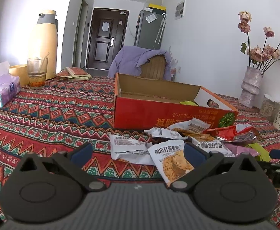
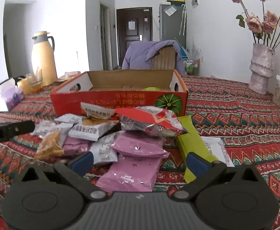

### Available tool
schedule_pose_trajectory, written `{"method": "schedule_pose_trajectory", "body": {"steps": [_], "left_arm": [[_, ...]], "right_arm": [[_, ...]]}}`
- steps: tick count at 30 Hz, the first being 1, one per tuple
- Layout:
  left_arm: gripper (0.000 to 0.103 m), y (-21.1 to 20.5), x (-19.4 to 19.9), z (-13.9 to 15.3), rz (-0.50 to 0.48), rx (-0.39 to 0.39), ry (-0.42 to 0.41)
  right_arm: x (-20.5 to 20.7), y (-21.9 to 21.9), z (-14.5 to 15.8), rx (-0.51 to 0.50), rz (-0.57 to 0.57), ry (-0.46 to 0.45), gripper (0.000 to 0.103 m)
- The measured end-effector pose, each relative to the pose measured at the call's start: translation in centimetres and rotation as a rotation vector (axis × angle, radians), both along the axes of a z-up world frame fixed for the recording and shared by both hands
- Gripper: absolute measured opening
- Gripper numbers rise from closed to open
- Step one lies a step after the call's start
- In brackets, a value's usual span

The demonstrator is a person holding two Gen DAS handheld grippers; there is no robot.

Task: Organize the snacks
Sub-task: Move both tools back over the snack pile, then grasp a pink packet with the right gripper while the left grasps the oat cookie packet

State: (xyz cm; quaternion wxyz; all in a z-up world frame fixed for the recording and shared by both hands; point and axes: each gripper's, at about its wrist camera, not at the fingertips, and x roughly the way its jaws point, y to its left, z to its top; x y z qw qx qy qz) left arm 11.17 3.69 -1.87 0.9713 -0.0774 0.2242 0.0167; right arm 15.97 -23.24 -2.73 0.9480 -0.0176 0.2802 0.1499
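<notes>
A pile of snack packets lies on the patterned tablecloth in front of an open red cardboard box (image 1: pixel 159 113), which also shows in the right wrist view (image 2: pixel 105 103). My left gripper (image 1: pixel 138 153) is open and empty, its jaws either side of white oat-crisp packets (image 1: pixel 170 159). My right gripper (image 2: pixel 139 160) is open and empty over pink packets (image 2: pixel 138 145), with a green packet (image 2: pixel 191 145) by its right finger and a red foil bag (image 2: pixel 149 120) behind. A green packet (image 1: pixel 187 102) lies inside the box.
A tissue box (image 1: pixel 2 90), a glass (image 1: pixel 37 71) and a yellow thermos (image 1: pixel 44 42) stand at the far left. A vase of dried roses (image 2: pixel 261 69) stands at the right. A chair with a purple jacket (image 1: pixel 140 61) is behind the table.
</notes>
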Motion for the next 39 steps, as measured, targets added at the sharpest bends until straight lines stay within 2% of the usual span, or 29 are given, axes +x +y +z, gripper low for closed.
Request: {"method": "schedule_pose_trajectory", "body": {"steps": [7, 9, 12, 20, 22, 23, 26, 27, 36, 39], "left_arm": [[0.103, 0.0, 0.1, -0.1, 0.003, -0.001, 0.004], [0.103, 0.1, 0.1, -0.1, 0.004, -0.004, 0.004], [0.103, 0.1, 0.0, -0.2, 0.005, -0.007, 0.003], [0.103, 0.4, 0.1, -0.2, 0.015, -0.017, 0.009], [0.103, 0.4, 0.2, -0.2, 0.015, -0.021, 0.010], [0.103, 0.5, 0.1, -0.2, 0.016, -0.023, 0.010], [0.103, 0.6, 0.2, -0.2, 0.015, -0.025, 0.012], [0.103, 0.5, 0.2, -0.2, 0.015, -0.025, 0.012], [0.103, 0.6, 0.3, -0.3, 0.024, -0.029, 0.021], [0.103, 0.7, 0.4, -0.4, 0.028, -0.028, 0.029]], "right_arm": [[0.3, 1.5, 0.1, -0.047, 0.007, -0.024, 0.101], [0.6, 1.7, 0.2, -0.062, -0.015, -0.036, 0.097], [1.7, 1.5, 0.2, -0.037, -0.042, -0.013, 0.091], [4.9, 1.2, -0.3, 0.031, -0.070, 0.056, 0.085], [5.2, 1.1, -0.4, 0.044, -0.082, 0.063, 0.081], [5.2, 1.0, -0.5, 0.049, -0.091, 0.066, 0.075], [5.5, 0.4, -1.0, 0.062, -0.097, 0.088, 0.074], [5.5, 0.3, -1.2, 0.058, -0.099, 0.095, 0.071], [5.8, 2.3, -1.4, -0.073, -0.073, 0.063, 0.071], [5.3, 2.0, -1.2, -0.069, -0.045, 0.067, 0.070]]}}
